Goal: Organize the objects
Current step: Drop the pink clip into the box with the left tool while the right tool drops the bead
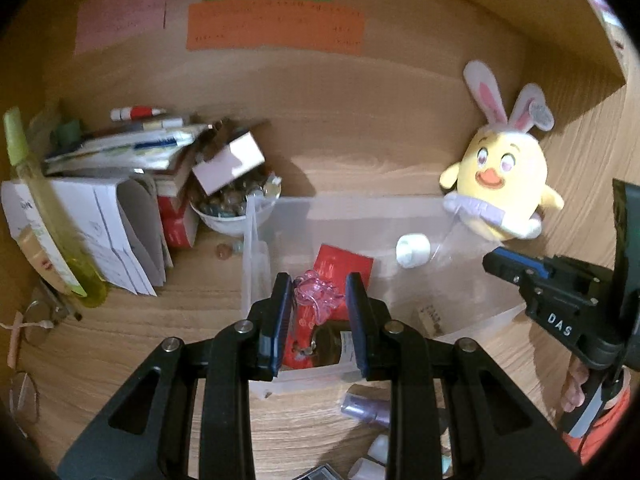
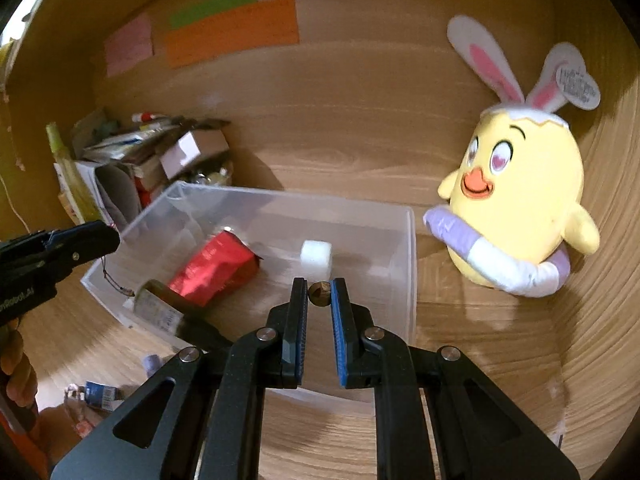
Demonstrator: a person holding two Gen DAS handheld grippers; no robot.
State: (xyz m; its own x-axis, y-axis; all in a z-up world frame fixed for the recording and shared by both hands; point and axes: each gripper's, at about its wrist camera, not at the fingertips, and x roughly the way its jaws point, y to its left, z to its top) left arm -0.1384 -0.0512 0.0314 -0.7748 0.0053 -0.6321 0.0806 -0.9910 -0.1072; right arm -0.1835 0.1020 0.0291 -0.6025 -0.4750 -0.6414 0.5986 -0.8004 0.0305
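Wooden desk [image 2: 480,340] set in a wooden alcove, coloured paper notes on the back wall.

Clear plastic bin [image 2: 412,260] in the middle of the desk, open at the top, long side running left to right. Yellow chick plush [image 2: 516,208] with rabbit ears just beside its right wall. Heap of papers, boxes and a bowl [image 1: 232,220] crowding its left end.

Inside the bin, towards the left: red foil packet [image 2: 212,268] and brown labelled bottle [image 2: 160,308], lying touching. Further right: white cube [image 2: 316,258], on its own, with bare bin floor around it.

Right tongs [image 2: 319,292] narrow, pinching a small brown ball [image 2: 319,295] at the very tips. Hangs above the bin's interior, inside the near wall, white cube just beyond and the right wall off to the right. Probably only needs opening for the ball to fall onto bare floor. Likely to roll, but walled in on every side.

Left tongs [image 1: 318,300] at about half width, over the bin's left part, above the red packet. Pink see-through trinket [image 1: 316,300] reaching from pad to pad, apparently gripped. Well apart from the right tongs, so room for each to drop its piece without crossing.

More small bottles and tubes [image 1: 366,408] on the desk in front of the bin, not yet put away.
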